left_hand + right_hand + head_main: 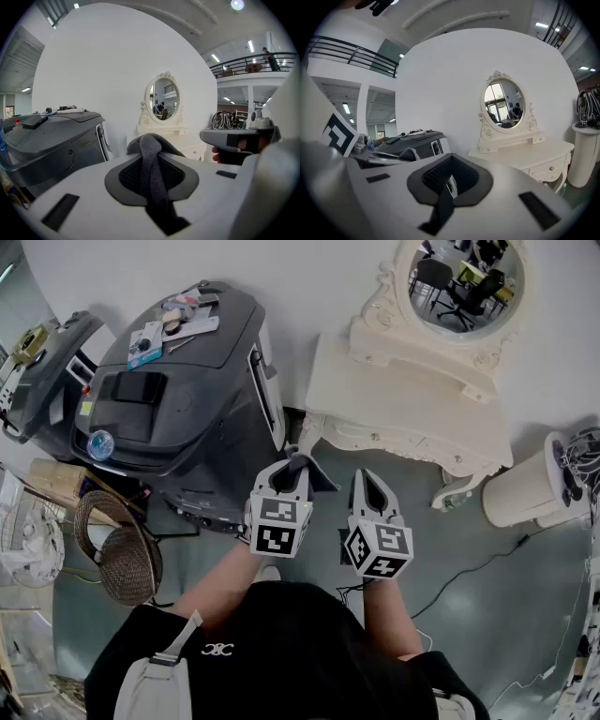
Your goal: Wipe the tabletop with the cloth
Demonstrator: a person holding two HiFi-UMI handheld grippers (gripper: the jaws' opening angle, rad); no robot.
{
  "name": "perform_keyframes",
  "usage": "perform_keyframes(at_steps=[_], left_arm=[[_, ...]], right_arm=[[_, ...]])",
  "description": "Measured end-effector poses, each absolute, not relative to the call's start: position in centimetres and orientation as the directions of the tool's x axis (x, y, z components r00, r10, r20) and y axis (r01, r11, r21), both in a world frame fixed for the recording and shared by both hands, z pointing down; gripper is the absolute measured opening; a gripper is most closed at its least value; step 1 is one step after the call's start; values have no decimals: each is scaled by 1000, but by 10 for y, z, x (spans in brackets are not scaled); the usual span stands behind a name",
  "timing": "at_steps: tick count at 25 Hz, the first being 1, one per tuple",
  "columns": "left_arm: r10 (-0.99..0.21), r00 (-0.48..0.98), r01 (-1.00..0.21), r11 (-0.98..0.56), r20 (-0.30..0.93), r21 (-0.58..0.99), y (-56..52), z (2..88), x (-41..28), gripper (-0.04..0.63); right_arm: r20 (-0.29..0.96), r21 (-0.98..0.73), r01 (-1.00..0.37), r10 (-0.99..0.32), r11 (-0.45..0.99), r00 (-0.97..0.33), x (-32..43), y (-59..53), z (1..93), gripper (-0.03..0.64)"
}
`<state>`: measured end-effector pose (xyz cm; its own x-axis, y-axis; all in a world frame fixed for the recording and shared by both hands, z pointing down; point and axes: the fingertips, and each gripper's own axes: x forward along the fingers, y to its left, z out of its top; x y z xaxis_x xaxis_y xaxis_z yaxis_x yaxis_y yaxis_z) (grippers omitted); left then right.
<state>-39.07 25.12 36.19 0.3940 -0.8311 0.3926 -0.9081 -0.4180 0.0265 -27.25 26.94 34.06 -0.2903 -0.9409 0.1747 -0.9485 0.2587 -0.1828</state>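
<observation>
A grey cloth sticks out from between the jaws of my left gripper, which is shut on it. In the left gripper view the cloth runs as a folded strip between the pads and bulges past the tips. My right gripper is beside it on the right, jaws together with nothing in them. Both are held in the air over the floor, short of the white dressing table. Its pale tabletop lies ahead under an oval mirror.
A large dark grey machine stands left of the dressing table, with small items on its lid. A wicker chair is at the lower left. A white round stand holding cables is at right; a black cable crosses the floor.
</observation>
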Motion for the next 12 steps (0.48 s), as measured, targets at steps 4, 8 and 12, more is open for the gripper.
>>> perform_keyframes(at_steps=[4, 8, 12], left_arm=[[-829, 395, -908, -418, 396, 29, 252, 364, -391, 61], [-837, 388, -912, -409, 386, 30, 250, 362, -389, 61], [-842, 387, -913, -408, 377, 26, 253, 359, -375, 61]], right_arm=[[180, -184, -948, -940, 259, -291, -274, 270, 344, 2], [169, -185, -946, -940, 266, -297, -271, 275, 341, 3], [158, -248, -936, -943, 250, -294, -252, 282, 339, 3]])
